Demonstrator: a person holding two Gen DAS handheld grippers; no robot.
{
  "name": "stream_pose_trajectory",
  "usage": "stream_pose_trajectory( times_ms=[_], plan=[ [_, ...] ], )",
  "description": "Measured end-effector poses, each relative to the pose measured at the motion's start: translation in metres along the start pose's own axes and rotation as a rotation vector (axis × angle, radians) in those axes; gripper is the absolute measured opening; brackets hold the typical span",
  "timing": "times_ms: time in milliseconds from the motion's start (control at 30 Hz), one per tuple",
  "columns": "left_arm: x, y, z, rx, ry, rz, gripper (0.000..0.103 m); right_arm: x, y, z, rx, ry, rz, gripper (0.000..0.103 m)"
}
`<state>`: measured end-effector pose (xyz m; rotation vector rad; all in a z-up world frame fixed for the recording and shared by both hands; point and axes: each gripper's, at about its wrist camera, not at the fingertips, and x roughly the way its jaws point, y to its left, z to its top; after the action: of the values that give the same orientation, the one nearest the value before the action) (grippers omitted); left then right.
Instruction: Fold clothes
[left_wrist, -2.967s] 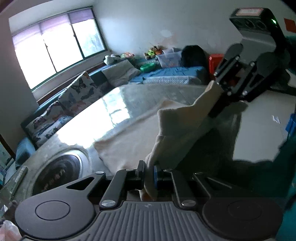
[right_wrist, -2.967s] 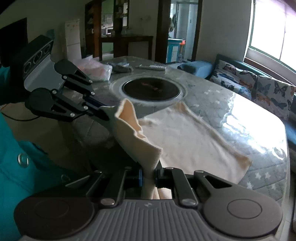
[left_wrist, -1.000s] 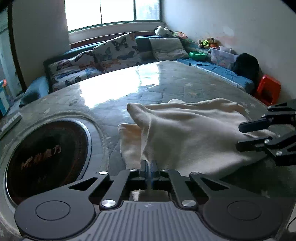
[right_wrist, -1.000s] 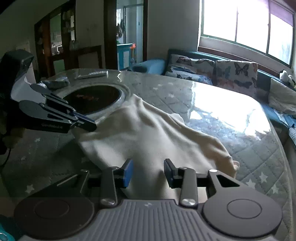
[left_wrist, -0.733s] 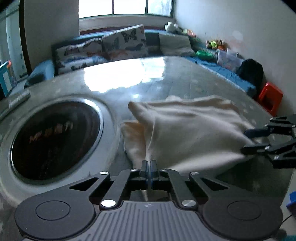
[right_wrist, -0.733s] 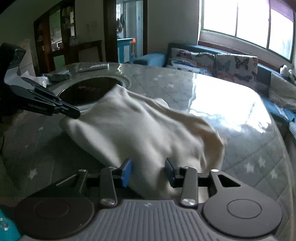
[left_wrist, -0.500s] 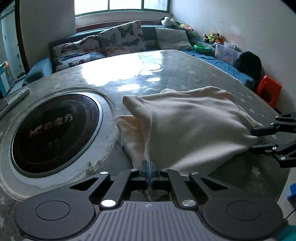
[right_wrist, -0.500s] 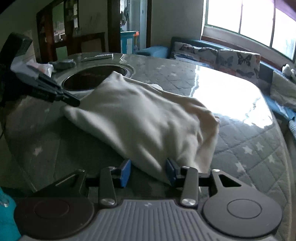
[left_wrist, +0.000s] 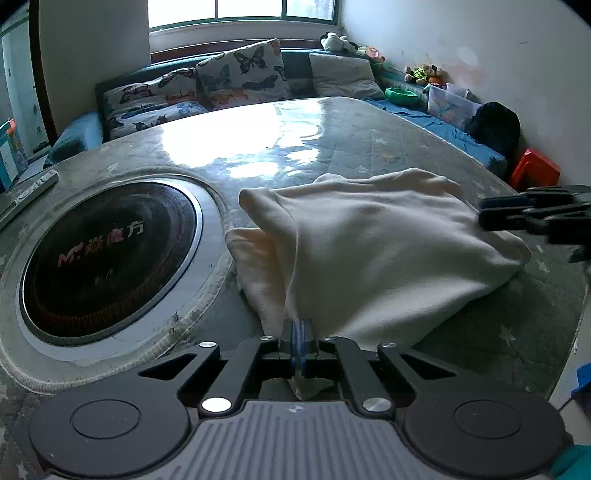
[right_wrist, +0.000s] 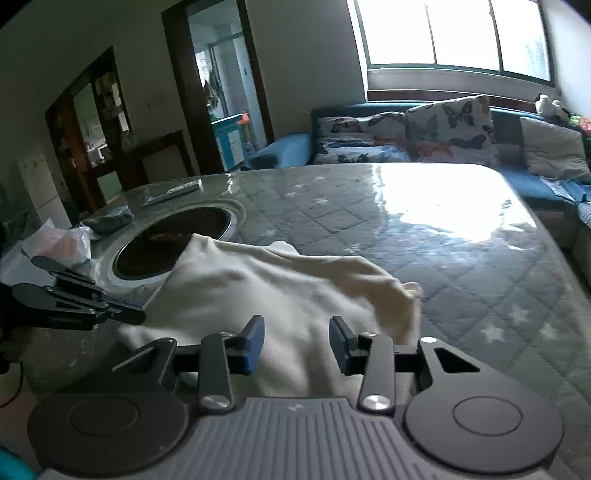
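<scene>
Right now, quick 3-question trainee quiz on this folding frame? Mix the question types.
1. True or false: the left gripper is shut on the cream garment.
2. Multiple choice: the right gripper is A) shut on the garment, B) open with the garment below it, C) out of view.
3. Fill in: on the table, the round black inset that lies beside the garment is a ____.

Key:
1. True; its pads are pressed together on a pinch of fabric at the near edge.
2. B; the pads stand apart and grip nothing.
3. Cooktop; the garment's edge lies right next to its rim.
</scene>
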<state>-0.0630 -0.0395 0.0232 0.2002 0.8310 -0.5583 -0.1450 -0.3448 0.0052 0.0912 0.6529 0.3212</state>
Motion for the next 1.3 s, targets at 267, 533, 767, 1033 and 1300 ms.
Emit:
stream_pose_trajectory(
  times_ms=[267,533,767,1033,1300],
  plan=[
    [-0.005,0.003,-0.005,0.005,0.009,-0.029,0.003,0.008,-0.006,-0.025,-0.004,0.059,-0.094,0.029],
    [-0.007,-0.011,-0.005,0.066,0.021,-0.095,0.007,-0.017,0.002,-0.036,-0.001,0.068,-0.128,0.03],
    [-0.023,-0.021,0.013,0.068,-0.038,-0.121,0.014,-0.031,-0.002,-0.024,-0.007,0.023,-0.139,0.04],
    [0.006,-0.043,0.046,-0.008,-0.115,-0.187,0.036,-0.006,-0.008,-0.013,0.022,-0.005,-0.114,0.053],
    [0.048,-0.025,0.05,-0.13,-0.049,-0.153,0.035,0.007,-0.013,-0.005,0.034,0.001,-0.128,0.046]
  ],
)
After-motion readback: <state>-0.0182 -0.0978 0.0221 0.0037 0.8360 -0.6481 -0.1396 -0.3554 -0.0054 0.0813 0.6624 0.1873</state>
